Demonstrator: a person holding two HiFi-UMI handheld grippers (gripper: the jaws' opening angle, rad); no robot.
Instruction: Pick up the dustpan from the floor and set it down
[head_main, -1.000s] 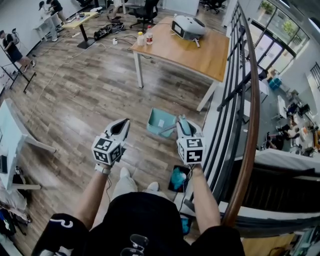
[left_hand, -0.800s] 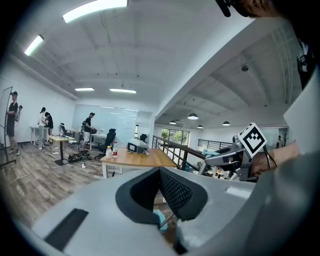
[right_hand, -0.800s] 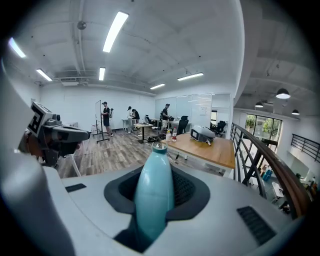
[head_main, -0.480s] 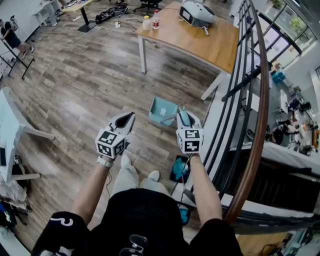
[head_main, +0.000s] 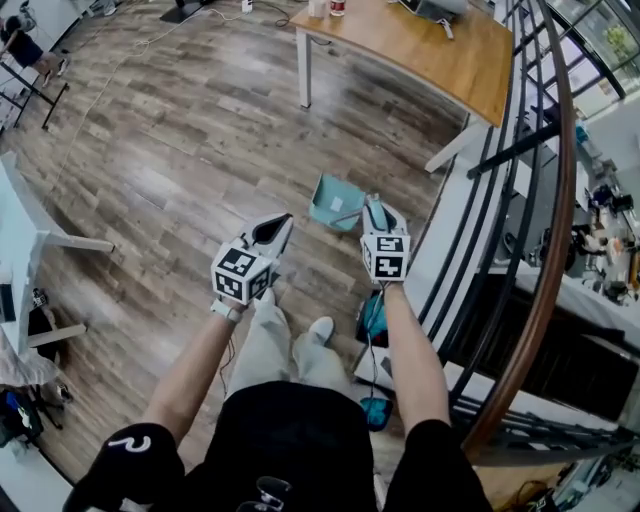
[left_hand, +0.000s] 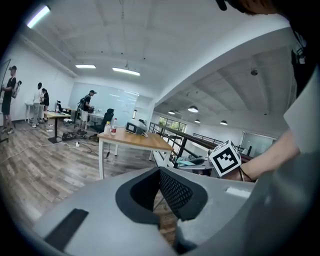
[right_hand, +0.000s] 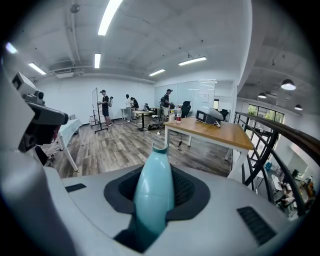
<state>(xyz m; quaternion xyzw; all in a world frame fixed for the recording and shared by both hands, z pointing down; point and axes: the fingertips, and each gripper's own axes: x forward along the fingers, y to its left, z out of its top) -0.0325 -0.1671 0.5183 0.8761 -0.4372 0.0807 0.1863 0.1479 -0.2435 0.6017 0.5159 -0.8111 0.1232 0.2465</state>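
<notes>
The teal dustpan (head_main: 335, 203) hangs low over the wood floor in the head view; whether it touches the floor I cannot tell. Its thin handle runs right into my right gripper (head_main: 378, 213), which is shut on it. In the right gripper view the rounded teal handle (right_hand: 154, 192) stands between the black pads (right_hand: 187, 192), pointing away from the camera. My left gripper (head_main: 278, 230) is to the left of the pan, apart from it, jaws drawn together with nothing in them. From the left gripper view I see its black pads (left_hand: 175, 192) and the right gripper's marker cube (left_hand: 225, 157).
A wooden table (head_main: 440, 45) stands beyond the dustpan. A dark stair railing (head_main: 545, 200) runs along the right. A white table leg (head_main: 70, 240) is at the left. A teal item on a dark mat (head_main: 372, 322) lies by the person's feet (head_main: 322, 328). People stand far off (right_hand: 104, 107).
Both grippers have sunk toward the floor, the right one carrying the dustpan down with it. The left gripper stayed beside it, holding nothing.
</notes>
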